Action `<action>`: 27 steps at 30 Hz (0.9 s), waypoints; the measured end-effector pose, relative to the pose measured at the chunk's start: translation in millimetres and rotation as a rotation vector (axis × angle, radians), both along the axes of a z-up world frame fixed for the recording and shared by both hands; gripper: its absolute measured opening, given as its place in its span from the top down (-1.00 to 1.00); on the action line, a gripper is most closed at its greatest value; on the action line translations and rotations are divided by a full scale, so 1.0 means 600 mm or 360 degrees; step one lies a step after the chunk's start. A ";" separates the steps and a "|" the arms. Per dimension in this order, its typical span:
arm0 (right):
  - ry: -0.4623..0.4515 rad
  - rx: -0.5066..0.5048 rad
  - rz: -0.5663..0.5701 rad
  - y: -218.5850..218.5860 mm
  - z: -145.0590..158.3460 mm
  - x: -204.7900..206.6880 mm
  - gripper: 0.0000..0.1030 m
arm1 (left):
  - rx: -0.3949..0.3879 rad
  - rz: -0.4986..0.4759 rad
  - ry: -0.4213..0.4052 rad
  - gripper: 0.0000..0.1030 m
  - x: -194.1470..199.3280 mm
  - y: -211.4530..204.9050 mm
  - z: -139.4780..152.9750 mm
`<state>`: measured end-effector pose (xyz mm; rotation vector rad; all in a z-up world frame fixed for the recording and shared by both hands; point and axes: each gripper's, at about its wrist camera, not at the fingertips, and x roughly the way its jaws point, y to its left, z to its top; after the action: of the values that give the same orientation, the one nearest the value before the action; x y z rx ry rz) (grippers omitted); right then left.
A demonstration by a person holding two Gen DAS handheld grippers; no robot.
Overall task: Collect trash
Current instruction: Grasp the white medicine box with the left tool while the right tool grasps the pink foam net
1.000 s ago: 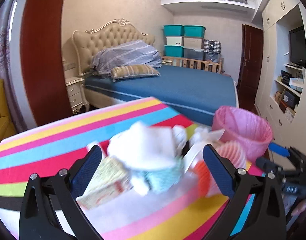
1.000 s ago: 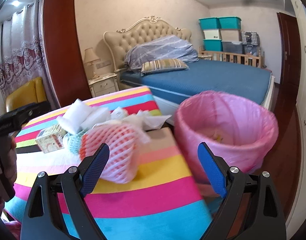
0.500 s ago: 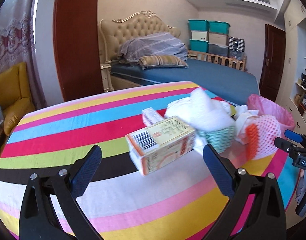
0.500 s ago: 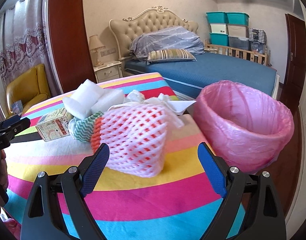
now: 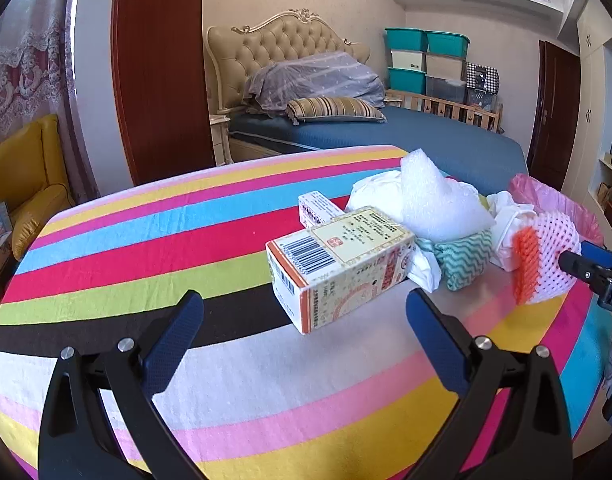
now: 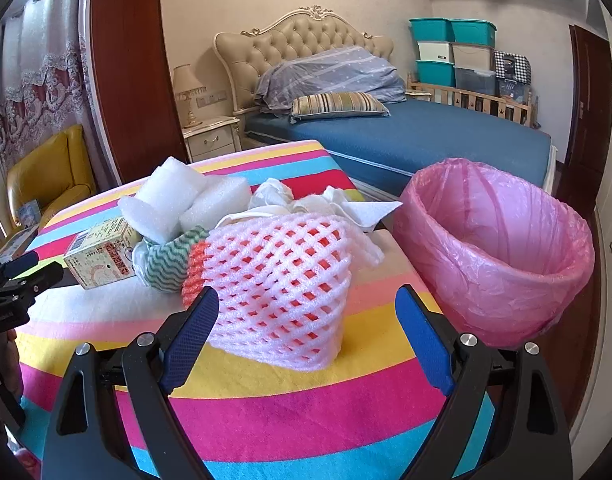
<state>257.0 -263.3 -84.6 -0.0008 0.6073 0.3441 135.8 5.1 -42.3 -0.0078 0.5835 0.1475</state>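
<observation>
Through my left camera, my left gripper (image 5: 302, 316) is spread wide and holds nothing; a second ago its view was blurred and pressed close over the foam and tissues, and now it sits back and lower, squared up on the printed carton (image 5: 339, 262), which lies just beyond the fingertips on the striped tablecloth (image 5: 146, 248). Right of the carton are the zigzag cloth (image 5: 463, 258), the white foam sheet (image 5: 433, 204) heaped on it, and the pink foam net (image 5: 545, 256) at the far right, with the pink-lined bin (image 5: 561, 204) behind it. I judge the carton is lined up for the left gripper's first pick. Through my right camera, my right gripper (image 6: 306, 320) is also spread and empty; it has drifted left from the pink-lined bin (image 6: 493, 248), so the pink foam net (image 6: 282, 280) now lies between its fingers, untouched as far as I can see. The bin stands just right of the table and looks empty, so nothing is collected yet.
</observation>
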 end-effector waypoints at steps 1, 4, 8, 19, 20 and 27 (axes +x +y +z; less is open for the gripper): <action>0.0001 -0.0007 0.0010 0.001 0.000 0.000 -0.65 | 0.0009 0.0000 -0.0002 -0.91 0.000 -0.002 0.000; -0.0009 -0.0021 0.0050 0.004 -0.002 -0.002 -0.40 | 0.0014 -0.0001 0.0010 -0.91 0.004 -0.004 -0.001; -0.0022 -0.0013 0.0097 0.009 -0.007 -0.009 0.37 | 0.0011 0.0014 0.0015 -0.91 0.005 -0.004 -0.003; -0.0101 -0.0043 0.0227 0.043 -0.008 -0.043 0.50 | -0.0053 0.0034 0.0040 -0.91 0.014 0.006 -0.007; -0.0097 -0.0037 0.0225 0.043 -0.009 -0.042 0.50 | -0.0058 0.0035 0.0044 -0.91 0.016 0.009 -0.007; -0.0075 0.0018 0.0207 0.035 -0.011 -0.036 0.50 | -0.0108 0.0004 0.0124 -0.91 0.062 0.028 -0.012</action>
<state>235.6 -242.5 -91.3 -0.0378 0.5602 0.4720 173.3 22.0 -49.2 -0.0688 0.6659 0.1307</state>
